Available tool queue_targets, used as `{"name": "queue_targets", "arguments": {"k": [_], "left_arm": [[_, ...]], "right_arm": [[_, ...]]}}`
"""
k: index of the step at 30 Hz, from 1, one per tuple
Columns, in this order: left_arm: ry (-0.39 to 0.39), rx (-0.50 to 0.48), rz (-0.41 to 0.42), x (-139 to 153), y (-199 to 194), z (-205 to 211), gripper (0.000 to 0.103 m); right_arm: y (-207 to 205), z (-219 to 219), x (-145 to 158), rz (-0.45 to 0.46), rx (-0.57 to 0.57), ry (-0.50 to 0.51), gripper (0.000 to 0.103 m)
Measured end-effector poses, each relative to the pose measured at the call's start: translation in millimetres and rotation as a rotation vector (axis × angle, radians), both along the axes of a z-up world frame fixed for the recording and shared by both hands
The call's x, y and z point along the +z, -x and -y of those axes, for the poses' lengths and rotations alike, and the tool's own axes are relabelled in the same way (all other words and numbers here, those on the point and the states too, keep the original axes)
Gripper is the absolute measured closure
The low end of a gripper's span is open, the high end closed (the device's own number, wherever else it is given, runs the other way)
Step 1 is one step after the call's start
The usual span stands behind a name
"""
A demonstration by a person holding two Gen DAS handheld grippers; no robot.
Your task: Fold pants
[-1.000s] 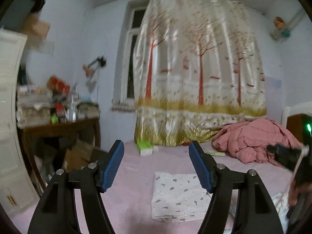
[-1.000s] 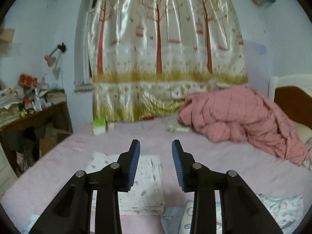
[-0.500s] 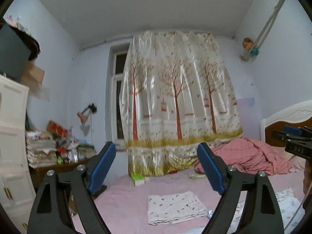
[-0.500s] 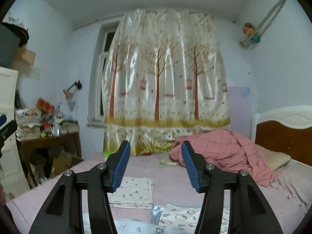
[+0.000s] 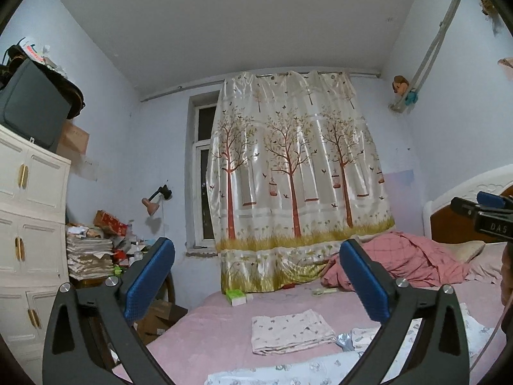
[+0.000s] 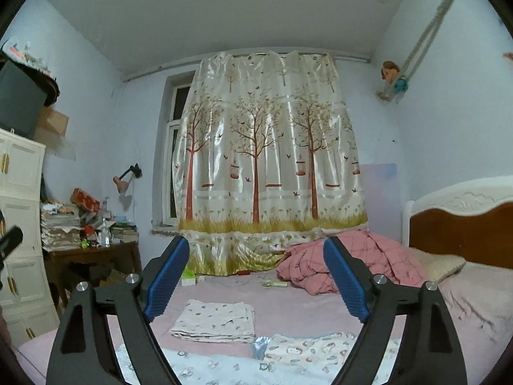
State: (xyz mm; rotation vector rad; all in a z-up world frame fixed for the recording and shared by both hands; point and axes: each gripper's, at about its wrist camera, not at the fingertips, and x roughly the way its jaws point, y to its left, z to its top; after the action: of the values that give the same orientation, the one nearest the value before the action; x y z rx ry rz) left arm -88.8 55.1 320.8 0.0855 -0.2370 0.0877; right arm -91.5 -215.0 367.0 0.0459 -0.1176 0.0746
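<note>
A folded white printed garment (image 5: 290,330) lies flat on the pink bed; it also shows in the right wrist view (image 6: 216,320). Nearer me, more white cartoon-print cloth (image 6: 307,351) lies spread at the bed's front edge, also low in the left wrist view (image 5: 288,375). My left gripper (image 5: 256,280) is open and empty, held high above the bed. My right gripper (image 6: 256,277) is open and empty, also raised. The right gripper's body shows at the right edge of the left wrist view (image 5: 484,215).
A crumpled pink quilt (image 6: 352,260) lies at the back right by the wooden headboard (image 6: 465,227). A tree-print curtain (image 6: 269,166) hangs behind the bed. A cluttered desk (image 6: 93,243) and white cabinet (image 5: 29,240) stand left. A green box (image 5: 235,296) sits on the bed.
Both grippers have risen and tilted up from close over the bed, so more of the room and ceiling shows. The right gripper's jaws have opened wider. Both stay empty.
</note>
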Motion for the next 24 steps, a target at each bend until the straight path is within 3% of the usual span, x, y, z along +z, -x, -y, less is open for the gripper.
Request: {"name": "queue_targets", "arguments": {"k": [4,6,8,14,17,24], "left_arm": [[-0.006,-0.023,0.010,-25,16,8,0.001],[-0.016,-0.024,0.012,-37,27,13,0.001],[-0.034,-0.008,0.017,-44,40,19,0.001],[-0.012,-0.012,0.063,-43,70,19,0.001],[0.008,-0.101,0.085,-45,57,12,0.001],[0.009,-0.116,0.154,-85,-6,7,0.001]], "right_arm": [[14,12,-25,-0.017,0.022,-0.054,0.012],[18,17,-38,-0.030,0.040,-0.077,0.003],[25,20,-49,-0.044,0.051,-0.088,0.002],[50,2,-56,-0.013,0.051,-0.029,0.001],[52,-14,-57,0.035,0.058,-0.002,0.001],[-4,-42,-94,0.064,0.076,-0.030,0.001]]}}
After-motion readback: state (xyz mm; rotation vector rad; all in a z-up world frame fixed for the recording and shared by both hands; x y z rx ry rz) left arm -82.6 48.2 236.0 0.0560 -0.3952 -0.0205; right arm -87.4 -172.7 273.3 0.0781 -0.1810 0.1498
